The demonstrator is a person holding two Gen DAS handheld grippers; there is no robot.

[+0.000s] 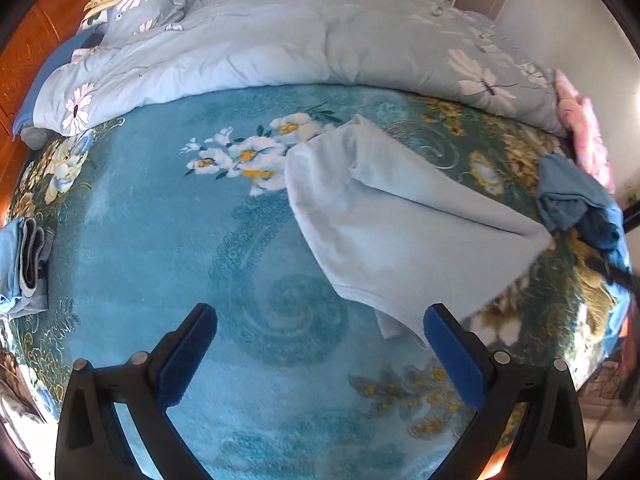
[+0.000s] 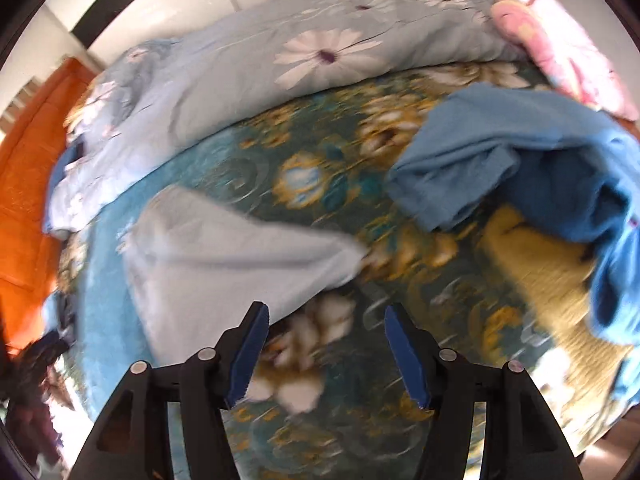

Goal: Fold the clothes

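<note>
Left wrist view: the left gripper sits at the bottom of the frame with jaws spread wide and nothing between them. The pale blue garment lies on the teal floral blanket, right of centre. Its lower hem drops to just beside the right-hand blue pad; whether cloth and pad touch cannot be told. The garment is loosely doubled over, with one raised ridge running from its top corner in the upper middle of the frame down towards the right edge, and a small flap poking out under the hem.

Right wrist view (heavy motion blur): the right gripper at bottom centre is likewise wide open and holds nothing. The same pale garment lies in the left-centre of the frame, its lower edge close to the left finger. A crumpled mid-blue garment is heaped in the upper right, well apart from the jaws.

Other items: a folded stack of clothes at the left edge of the left wrist view; a light blue daisy-print duvet bunched across the top; a pink item at the upper right of the right wrist view.
</note>
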